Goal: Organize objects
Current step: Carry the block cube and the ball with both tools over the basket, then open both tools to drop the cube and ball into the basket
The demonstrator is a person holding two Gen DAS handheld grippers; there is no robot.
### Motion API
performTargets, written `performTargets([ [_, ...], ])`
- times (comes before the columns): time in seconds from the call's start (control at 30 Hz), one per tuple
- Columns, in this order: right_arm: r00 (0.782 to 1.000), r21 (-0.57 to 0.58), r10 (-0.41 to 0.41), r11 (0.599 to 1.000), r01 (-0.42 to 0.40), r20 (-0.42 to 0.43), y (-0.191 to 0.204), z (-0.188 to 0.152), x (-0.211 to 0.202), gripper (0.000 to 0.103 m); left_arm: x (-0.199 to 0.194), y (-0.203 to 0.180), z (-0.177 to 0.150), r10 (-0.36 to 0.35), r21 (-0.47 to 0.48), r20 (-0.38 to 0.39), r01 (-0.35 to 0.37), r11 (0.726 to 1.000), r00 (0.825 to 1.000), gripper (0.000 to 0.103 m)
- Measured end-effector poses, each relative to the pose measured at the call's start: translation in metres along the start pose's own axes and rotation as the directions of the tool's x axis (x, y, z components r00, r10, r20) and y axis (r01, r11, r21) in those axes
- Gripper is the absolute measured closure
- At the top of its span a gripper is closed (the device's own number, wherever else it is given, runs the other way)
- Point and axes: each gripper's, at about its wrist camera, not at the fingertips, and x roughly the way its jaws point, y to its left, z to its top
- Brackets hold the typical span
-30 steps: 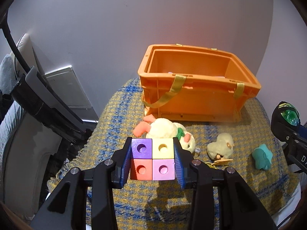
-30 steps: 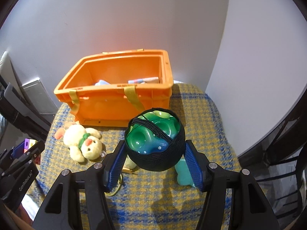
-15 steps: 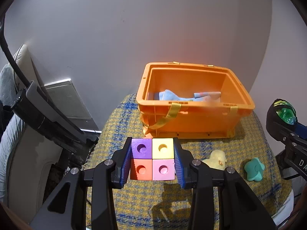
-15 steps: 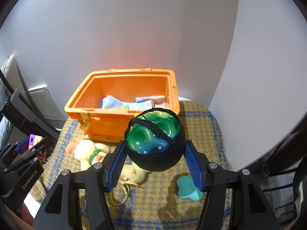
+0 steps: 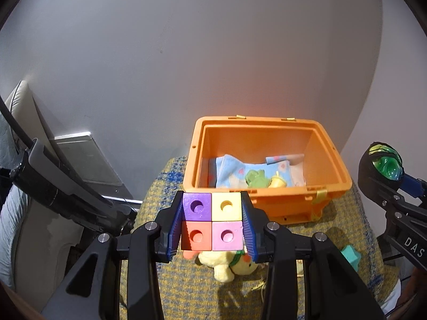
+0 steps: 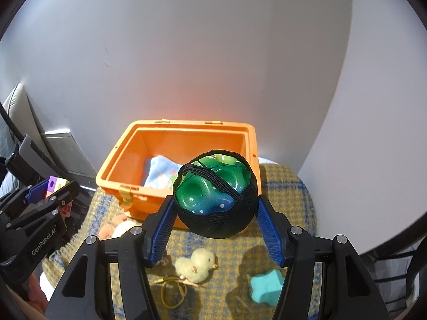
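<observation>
Above the open orange plastic crate [image 5: 331, 184], both loads hang ready to drop in.
Left gripper [image 5: 212, 222] clamps a four-colour foam block [image 5: 212, 221]; right gripper [image 6: 214, 217] squeezes a black-netted green ball [image 6: 214, 194].

Both tools risen; orange bin [image 5: 267, 200] interior, blue cloth [image 5: 234, 170] now visible.

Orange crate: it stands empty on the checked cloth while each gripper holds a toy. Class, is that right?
Not empty. The left wrist view shows the orange crate on the checked cloth already holds a blue patterned cloth and small toys. Both grippers do hold toys.
</observation>
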Motion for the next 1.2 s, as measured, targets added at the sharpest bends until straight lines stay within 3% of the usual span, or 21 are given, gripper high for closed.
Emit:
performTargets([
  [0.43, 1.0, -0.008, -0.008, 1.0, 0.008, 0.002, 0.002, 0.037, 0.037, 0.043, 0.039, -0.012, 0.04, -0.016, 0.025, 0.004, 0.016, 1.0, 1.0, 0.065],
  [1.07, 0.998, -0.03, -0.007, 1.0, 0.006, -0.062, 0.005, 0.062, 0.099, 0.042, 0.094, -0.017, 0.068, -0.031, 0.049, -0.003, 0.031, 0.998, 1.0, 0.065],
  [1.13, 0.998, -0.031, -0.012, 0.999, 0.01, -0.065, 0.004, 0.062, 0.101, 0.041, 0.096, -0.017, 0.069, -0.035, 0.044, -0.001, 0.035, 0.998, 0.999, 0.059],
  [1.2, 0.998, -0.033, -0.014, 0.999, 0.012, -0.068, 0.004, 0.063, 0.103, 0.04, 0.096, -0.017, 0.069, -0.023, 0.045, 0.01, 0.022, 0.999, 1.0, 0.034],
])
